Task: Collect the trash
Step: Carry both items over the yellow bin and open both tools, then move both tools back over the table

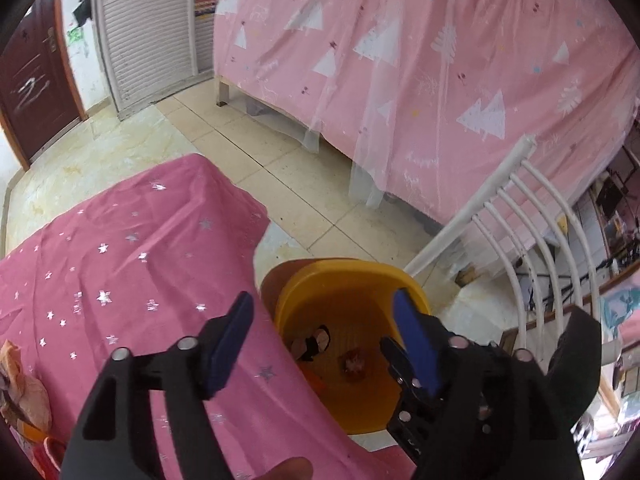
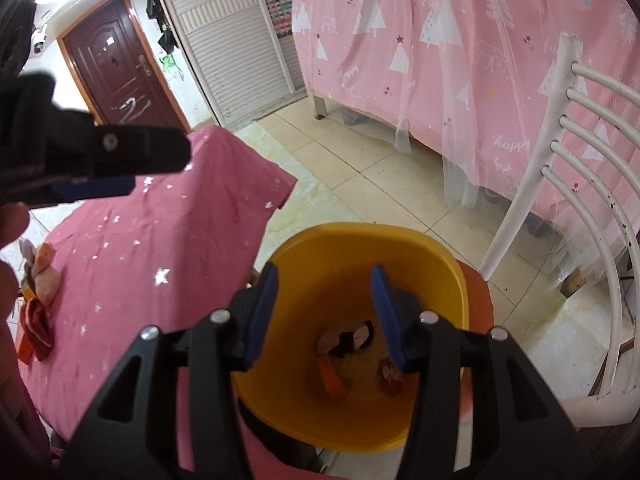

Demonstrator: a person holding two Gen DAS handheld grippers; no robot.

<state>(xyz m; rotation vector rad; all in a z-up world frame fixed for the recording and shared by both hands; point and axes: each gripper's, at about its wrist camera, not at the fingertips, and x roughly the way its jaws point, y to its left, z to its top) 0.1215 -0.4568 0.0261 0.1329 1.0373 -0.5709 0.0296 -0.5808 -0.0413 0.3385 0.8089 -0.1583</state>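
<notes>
I see the yellow bin (image 2: 360, 236) low in the centre of the right wrist view, a deep plastic tub with a smooth rounded rim, standing on the floor just beside the edge of the table draped in a pink star-print cloth (image 2: 160, 240). At its bottom lie a black-and-white wrapper (image 2: 349, 338), an orange scrap (image 2: 332, 376) and a small red wrapper (image 2: 390, 376), each a little apart. My right gripper (image 2: 326, 312) hangs over the bin mouth, jaws spread wide, nothing between them. My left gripper (image 1: 324, 346) is also wide open and empty, its tips straddling the bin's left rim and the cloth edge. More trash (image 2: 40, 276), crumpled peach and red pieces, sits on the table at nine o'clock. At three o'clock a white chair (image 2: 580, 200) stands close to the bin; toward twelve o'clock tiled floor (image 2: 360, 172) lies open up to the pink-draped bed (image 2: 460, 60).
</notes>
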